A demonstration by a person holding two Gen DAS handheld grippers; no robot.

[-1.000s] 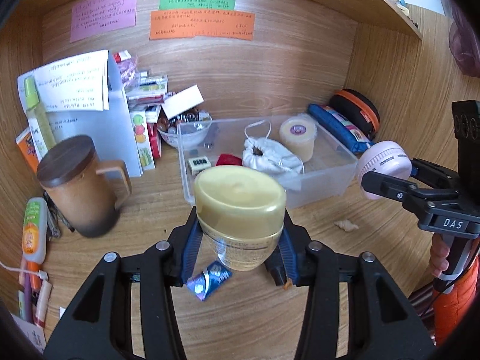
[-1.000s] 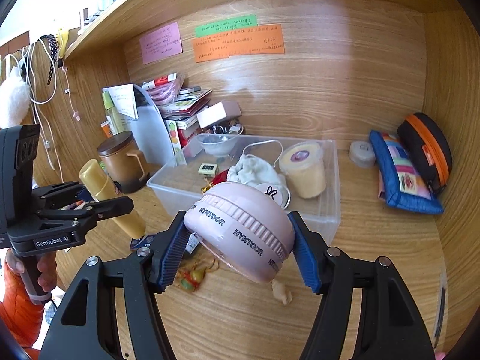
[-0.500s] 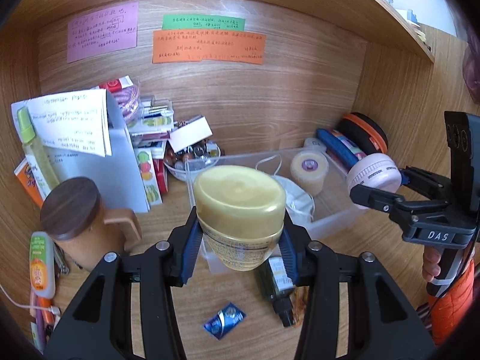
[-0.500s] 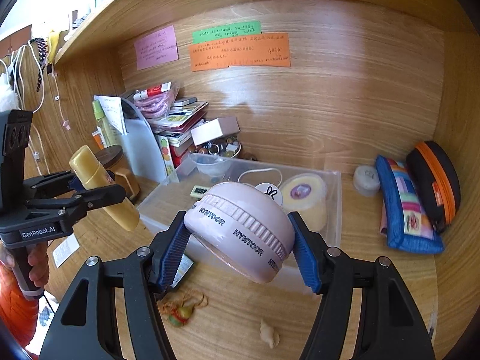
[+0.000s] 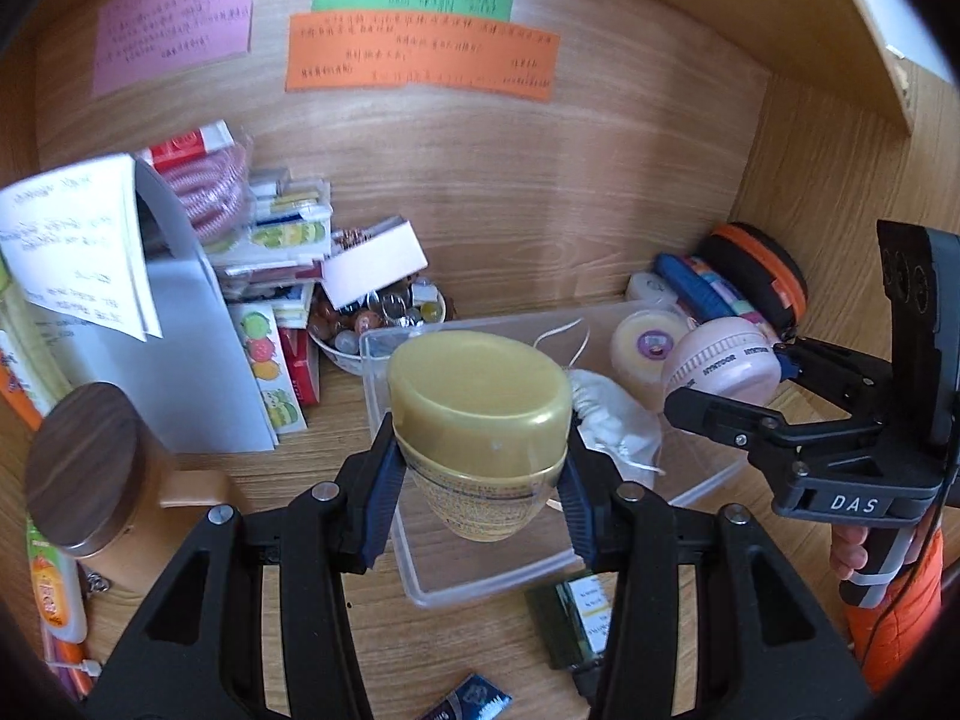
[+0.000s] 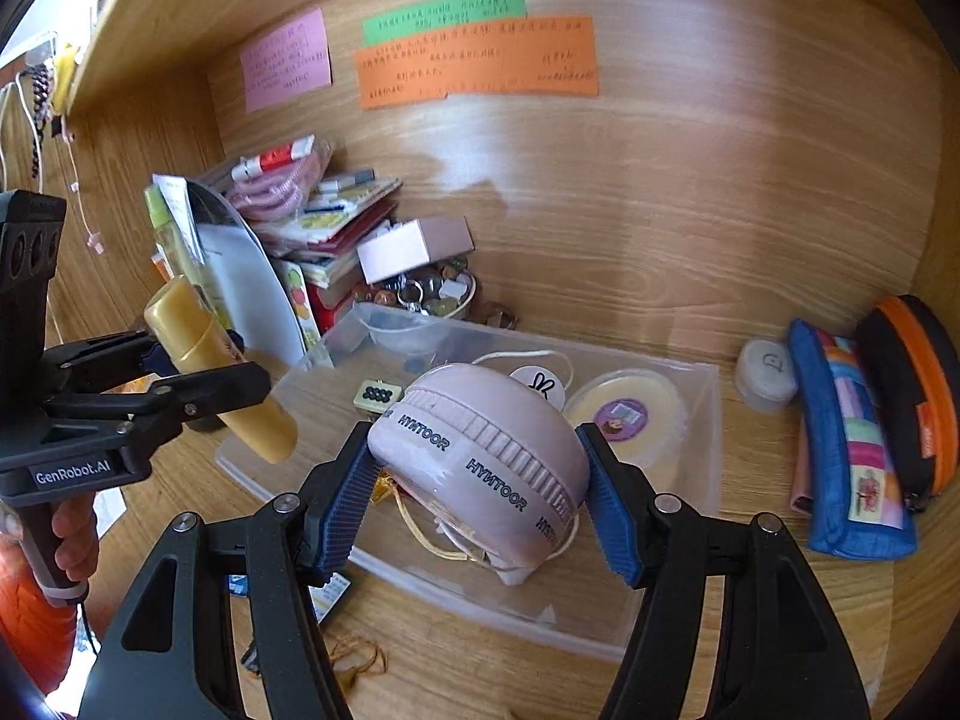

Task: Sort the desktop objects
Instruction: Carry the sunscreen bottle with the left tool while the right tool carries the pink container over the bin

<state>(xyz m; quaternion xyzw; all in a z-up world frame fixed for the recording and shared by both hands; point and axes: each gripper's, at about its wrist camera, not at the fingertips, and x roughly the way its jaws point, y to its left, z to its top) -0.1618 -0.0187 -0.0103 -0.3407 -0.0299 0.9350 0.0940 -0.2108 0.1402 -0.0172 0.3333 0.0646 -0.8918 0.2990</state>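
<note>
Over the bin: both of your tools hang above the clear plastic bin point(image 6: 690, 396), each carrying one thing.
Left tool point(image 5: 480, 474): closed on the yellow bottle point(image 5: 480, 414), pads gripping just under the cap; in the right wrist view the bottle point(image 6: 222, 378) slants, bottom end low and over the bin's near-left corner.
Right tool point(image 6: 480, 498): closed on the pink HYNTOOR gadget point(image 6: 480, 450), held across its rounded body, above the middle of the bin.
Slip risk: the gadget is domed and smooth, so your pads bear on a curve; I judge that a quick tilt or a loosened squeeze could let it squirt out.
Landing risk: below it lie a white drawstring pouch point(image 5: 612, 420) and a round yellow tub point(image 6: 630, 420); if you let go high, it may bounce or roll onto them.
Bottle risk: it is held near the top and slanted, so it could swing and knock the bin wall, or tip once released.
Crowding: your two tools are near each other over the same bin; lowering both together invites a knock.
Near edge: a dark green box point(image 5: 576, 618) lies on the tabletop point(image 5: 420, 648) just beside the bin's near wall.
</note>
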